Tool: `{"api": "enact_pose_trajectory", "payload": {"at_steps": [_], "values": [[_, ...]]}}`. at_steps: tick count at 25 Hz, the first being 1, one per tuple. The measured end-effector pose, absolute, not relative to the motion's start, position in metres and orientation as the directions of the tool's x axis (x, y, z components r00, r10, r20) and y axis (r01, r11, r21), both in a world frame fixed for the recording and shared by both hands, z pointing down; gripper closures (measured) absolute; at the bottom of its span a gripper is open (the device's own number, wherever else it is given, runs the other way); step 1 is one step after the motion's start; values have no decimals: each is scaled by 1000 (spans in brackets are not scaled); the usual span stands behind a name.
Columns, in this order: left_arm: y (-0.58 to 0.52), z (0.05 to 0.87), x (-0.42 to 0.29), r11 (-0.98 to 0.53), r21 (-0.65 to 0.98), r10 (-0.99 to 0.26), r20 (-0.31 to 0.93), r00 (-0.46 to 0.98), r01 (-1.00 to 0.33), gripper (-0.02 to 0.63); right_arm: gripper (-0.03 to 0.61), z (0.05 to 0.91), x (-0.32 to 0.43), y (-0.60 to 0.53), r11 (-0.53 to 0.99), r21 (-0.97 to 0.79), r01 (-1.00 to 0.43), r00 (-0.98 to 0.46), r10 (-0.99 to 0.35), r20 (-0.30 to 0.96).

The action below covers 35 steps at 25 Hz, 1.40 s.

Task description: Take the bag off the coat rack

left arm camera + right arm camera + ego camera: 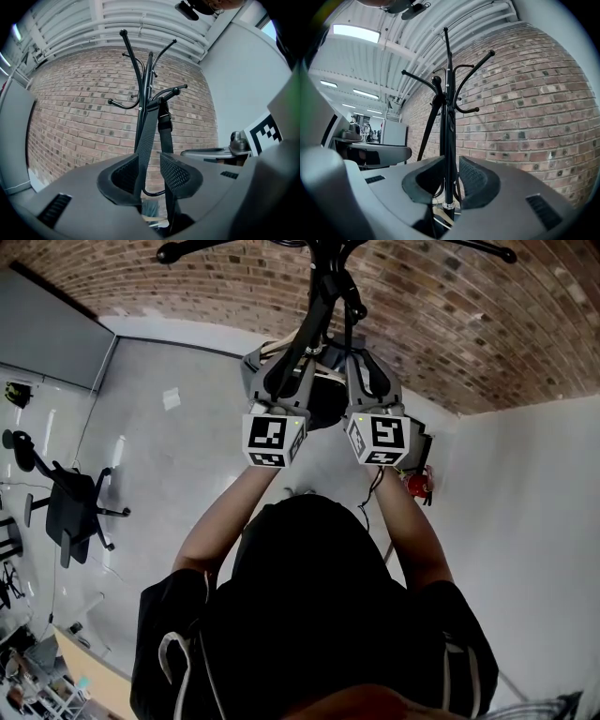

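Observation:
A black coat rack (pixel 149 70) stands against a brick wall, and a black bag strap (pixel 158 123) loops over one of its hooks. One band of the strap runs down between the pads of my left gripper (pixel 151 176), which is shut on it. In the right gripper view the other band (pixel 442 124) drops beside the rack pole (pixel 448 56) into my right gripper (pixel 451 180), which is closed to a narrow gap on it. In the head view both grippers (pixel 279 376) (pixel 367 371) are held up side by side at the strap (pixel 319 306). The bag itself is hidden.
The brick wall (pixel 431 324) is just behind the rack. A black office chair (pixel 70 507) stands on the grey floor at the left. A small red object (pixel 418 485) sits by the white wall at the right. Rack arms (pixel 478 249) spread overhead.

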State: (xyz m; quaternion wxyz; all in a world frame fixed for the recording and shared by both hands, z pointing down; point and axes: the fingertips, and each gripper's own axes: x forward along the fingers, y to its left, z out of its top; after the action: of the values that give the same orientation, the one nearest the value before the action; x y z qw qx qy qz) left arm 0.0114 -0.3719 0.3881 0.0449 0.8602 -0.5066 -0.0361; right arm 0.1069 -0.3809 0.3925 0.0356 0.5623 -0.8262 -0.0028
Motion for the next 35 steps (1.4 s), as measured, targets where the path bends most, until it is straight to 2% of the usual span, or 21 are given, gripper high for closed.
{"api": "enact_pose_trajectory", "payload": {"at_steps": [7, 16, 35], "values": [[-386, 398, 16, -482, 102, -874, 14, 486, -870, 479, 488, 395, 104, -398, 360, 80, -930, -357, -933, 50], [-397, 407, 21, -456, 55, -888, 37, 459, -888, 479, 488, 414, 98, -414, 372, 125, -920, -361, -927, 101], [-424, 413, 26, -440, 4, -895, 88, 438, -898, 488, 488, 425, 92, -429, 365, 133, -922, -346, -927, 145]]}}
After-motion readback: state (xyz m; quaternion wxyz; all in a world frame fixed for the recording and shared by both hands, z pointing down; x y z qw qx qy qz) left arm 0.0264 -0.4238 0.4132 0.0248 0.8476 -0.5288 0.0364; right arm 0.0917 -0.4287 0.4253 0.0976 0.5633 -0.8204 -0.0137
